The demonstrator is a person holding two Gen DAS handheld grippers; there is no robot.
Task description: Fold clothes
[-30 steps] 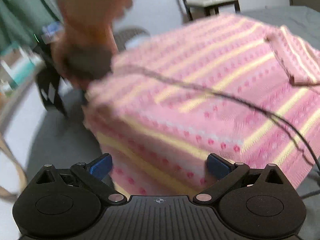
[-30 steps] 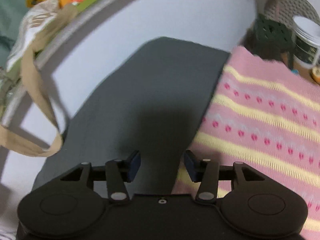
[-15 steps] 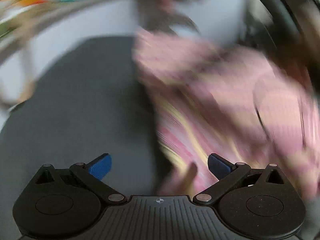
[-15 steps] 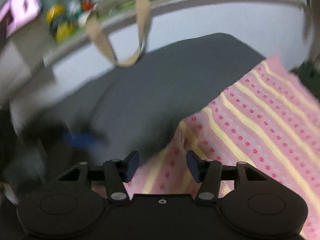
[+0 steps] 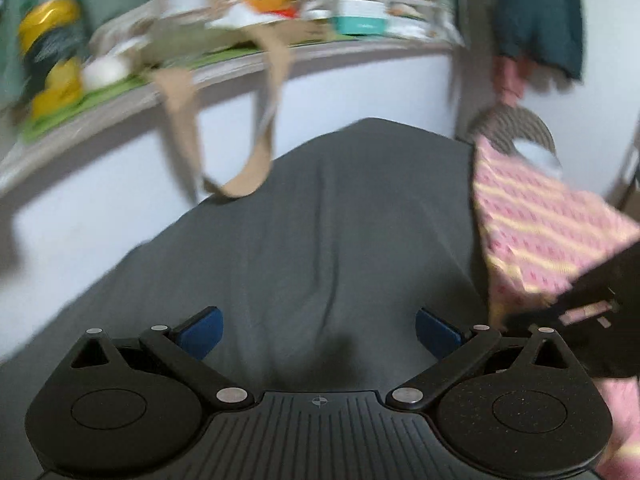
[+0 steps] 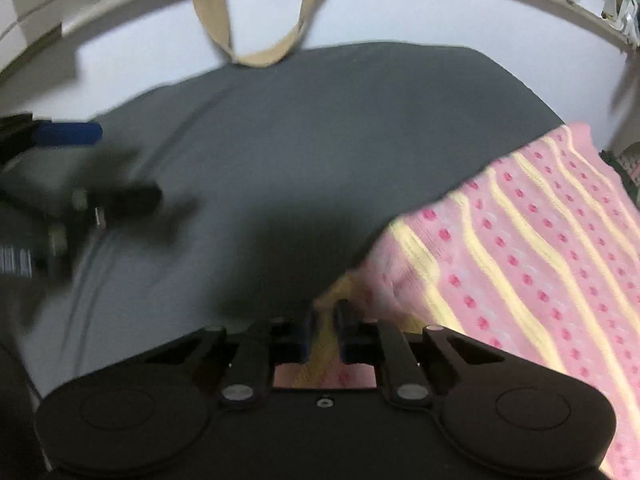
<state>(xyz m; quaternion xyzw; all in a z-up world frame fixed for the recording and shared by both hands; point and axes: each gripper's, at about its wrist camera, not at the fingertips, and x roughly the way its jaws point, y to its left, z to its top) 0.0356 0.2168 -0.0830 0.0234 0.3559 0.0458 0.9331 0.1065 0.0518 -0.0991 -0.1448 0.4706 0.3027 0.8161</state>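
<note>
A pink knit garment (image 6: 520, 248) with yellow stripes and red dots lies on the right of a dark grey cloth surface (image 6: 300, 140). My right gripper (image 6: 326, 332) is shut on the garment's near corner, with fabric bunched between its fingers. In the left wrist view the same garment (image 5: 536, 224) shows at the right edge, with the right gripper (image 5: 592, 308) as a dark blur clamped on it. My left gripper (image 5: 318, 330) is open over bare grey cloth, left of the garment and holding nothing. It appears blurred at the left of the right wrist view (image 6: 60, 200).
A beige bag strap (image 5: 240, 152) hangs from a cluttered shelf (image 5: 200, 68) over the far edge of the grey surface. A white wall runs behind. A woven round object (image 5: 516, 128) stands at the far right corner.
My right gripper has closed on the garment's corner. My left gripper has swung off the garment to the left and now faces bare grey cloth.
</note>
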